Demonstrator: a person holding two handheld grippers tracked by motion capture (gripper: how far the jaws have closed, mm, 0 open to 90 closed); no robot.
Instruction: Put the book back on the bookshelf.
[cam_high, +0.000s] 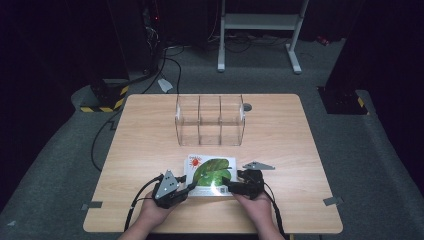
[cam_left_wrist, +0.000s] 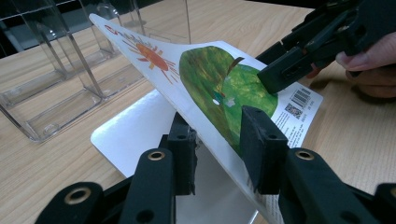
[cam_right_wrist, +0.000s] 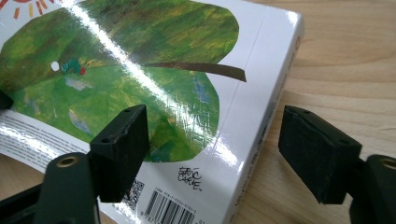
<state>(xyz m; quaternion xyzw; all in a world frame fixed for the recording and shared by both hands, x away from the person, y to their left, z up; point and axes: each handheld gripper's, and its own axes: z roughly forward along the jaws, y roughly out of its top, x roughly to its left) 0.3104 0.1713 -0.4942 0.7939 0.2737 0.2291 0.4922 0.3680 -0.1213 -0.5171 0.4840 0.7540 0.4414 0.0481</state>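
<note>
Left gripper view: book cover (cam_left_wrist: 219, 88) pinched in L tool (cam_left_wrist: 219, 144)

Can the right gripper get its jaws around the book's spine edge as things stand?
Probably yes. The right gripper has open jaws straddling the spine edge of the book, with bare table beyond and nothing between. The left gripper is shut on the lifted cover at the opposite side, clear of it.
</note>
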